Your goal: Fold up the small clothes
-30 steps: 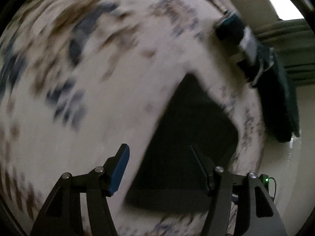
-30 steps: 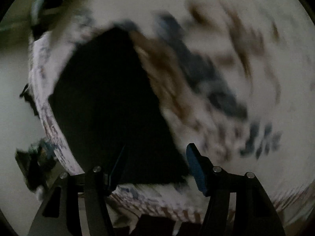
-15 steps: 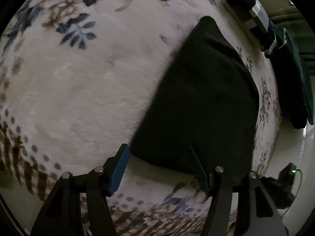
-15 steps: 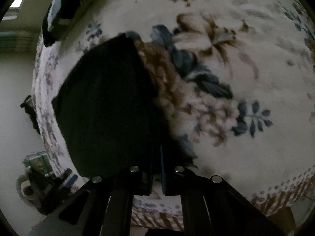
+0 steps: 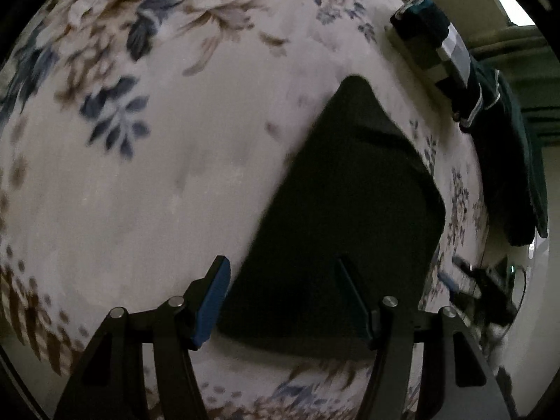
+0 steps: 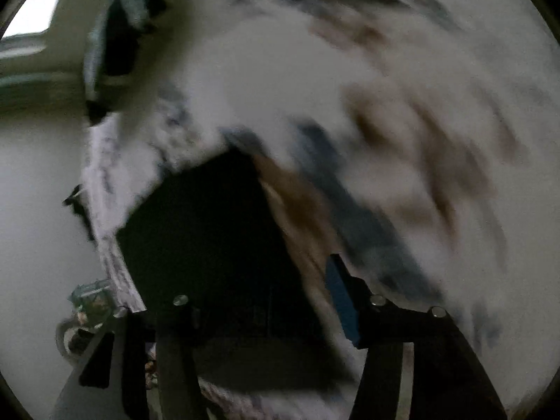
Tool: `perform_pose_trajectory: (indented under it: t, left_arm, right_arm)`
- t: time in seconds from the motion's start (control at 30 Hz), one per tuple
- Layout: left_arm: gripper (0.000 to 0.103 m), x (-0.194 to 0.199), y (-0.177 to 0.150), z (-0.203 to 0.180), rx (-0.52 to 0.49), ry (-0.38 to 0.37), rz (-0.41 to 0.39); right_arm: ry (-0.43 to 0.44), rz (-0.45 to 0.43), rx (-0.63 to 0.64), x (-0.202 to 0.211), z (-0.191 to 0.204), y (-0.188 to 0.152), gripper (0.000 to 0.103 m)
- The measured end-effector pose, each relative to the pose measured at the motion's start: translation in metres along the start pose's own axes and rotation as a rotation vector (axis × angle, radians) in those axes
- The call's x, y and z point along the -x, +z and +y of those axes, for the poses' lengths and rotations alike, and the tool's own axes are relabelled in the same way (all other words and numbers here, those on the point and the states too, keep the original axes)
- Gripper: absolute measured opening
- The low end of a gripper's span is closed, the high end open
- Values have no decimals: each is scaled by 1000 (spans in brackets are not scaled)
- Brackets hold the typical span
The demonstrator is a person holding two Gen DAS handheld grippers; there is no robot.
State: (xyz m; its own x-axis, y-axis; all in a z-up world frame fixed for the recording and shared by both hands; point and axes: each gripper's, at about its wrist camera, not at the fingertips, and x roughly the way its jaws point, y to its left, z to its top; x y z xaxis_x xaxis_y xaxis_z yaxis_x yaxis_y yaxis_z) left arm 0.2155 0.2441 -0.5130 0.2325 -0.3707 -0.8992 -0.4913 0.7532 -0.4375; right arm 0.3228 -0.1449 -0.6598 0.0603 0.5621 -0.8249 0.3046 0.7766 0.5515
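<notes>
With the dark folded garment [image 5: 346, 217] laid flat on the floral blanket [image 5: 182, 182] near its edge, left gripper [image 5: 283, 301] and right gripper [image 6: 266, 297], both spread and empty, are best closed on its near corners only.

No text, label, brand, number or sign can be read in either view. The floral blanket [image 5: 175, 175], the folded black garment [image 5: 350, 210] ahead of the jaws and the dark striped clothes [image 5: 455, 63] far beyond them to the right carry only patterns, with no lettering to make out. The right wrist view is smeared with blur, so nothing on the clutter [image 6: 87, 308] to the left of the jaws is legible.
</notes>
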Motion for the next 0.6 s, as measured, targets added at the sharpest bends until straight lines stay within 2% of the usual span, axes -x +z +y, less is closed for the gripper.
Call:
perform_pose_trajectory:
  t: [0.07,0.2,0.27,0.3,0.33,0.4,0.5,0.6]
  left_arm:
    - [60,-1,9,-4,-12,-3,-13]
    - [60,-14,37,-23,-67,12,-38]
    - [60,-22,54,-30,-91,16,-52]
    - [60,-29,64,-33,-99,19,-55]
    - [60,-36,74,-37,-104,13,-55]
    - [60,-54,95,-41,-104,-16,-27]
    - [60,-77,118,-54,-127,-65,23]
    - [58,-86,129,-72,-201,-91,0]
  right_arm:
    - [27,0,45,-15,14,27,58]
    - [25,23,117,-38,28,57,58]
    - [67,47,128,-48,30,63,52]
    - [72,37,139,-50,34,66,24]
    - [49,30,154,-49,35,63,3]
    - [29,-2,138,-51,38,65,3]
    - [0,-83,37,-44,27,66,2]
    - [31,-74,-9,-41,18,70,2]
